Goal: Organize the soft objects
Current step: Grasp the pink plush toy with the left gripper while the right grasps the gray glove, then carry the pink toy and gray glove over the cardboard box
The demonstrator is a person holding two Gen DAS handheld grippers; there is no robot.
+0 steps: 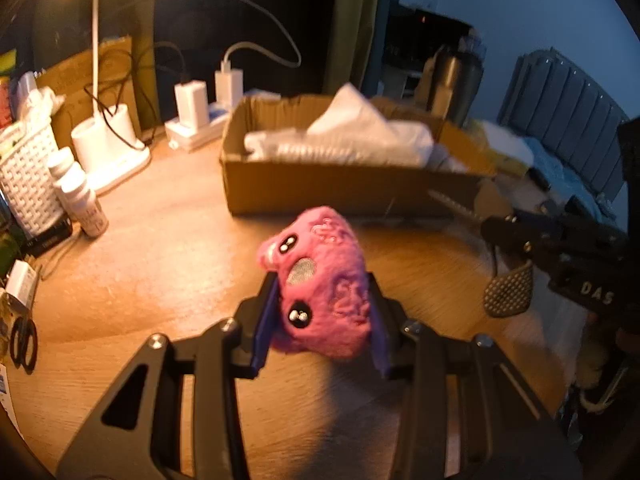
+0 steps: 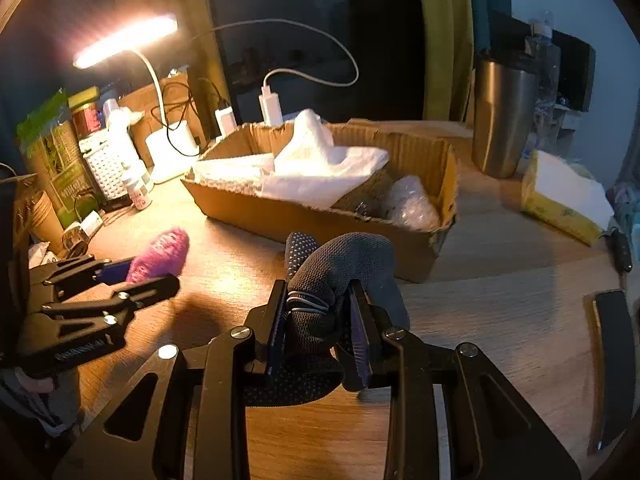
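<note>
My left gripper (image 1: 322, 312) is shut on a pink plush toy (image 1: 320, 276) with black eyes and holds it above the wooden table, in front of the cardboard box (image 1: 320, 192). The toy also shows in the right wrist view (image 2: 160, 256). My right gripper (image 2: 320, 308) is shut on a dark grey dotted glove (image 2: 344, 268) and holds it just before the box (image 2: 312, 220). The box holds white cloths (image 2: 316, 168) and a clear plastic bundle (image 2: 412, 204). The right gripper and the hanging glove (image 1: 508, 292) show at the right of the left wrist view.
A lit desk lamp (image 2: 168, 148), chargers (image 1: 228, 88), a white basket (image 1: 28, 172) and small bottles (image 1: 80, 192) stand at the back left. A steel tumbler (image 2: 504, 116) and a yellow tissue pack (image 2: 560, 196) stand at the right. Scissors (image 1: 24, 344) lie at the left edge.
</note>
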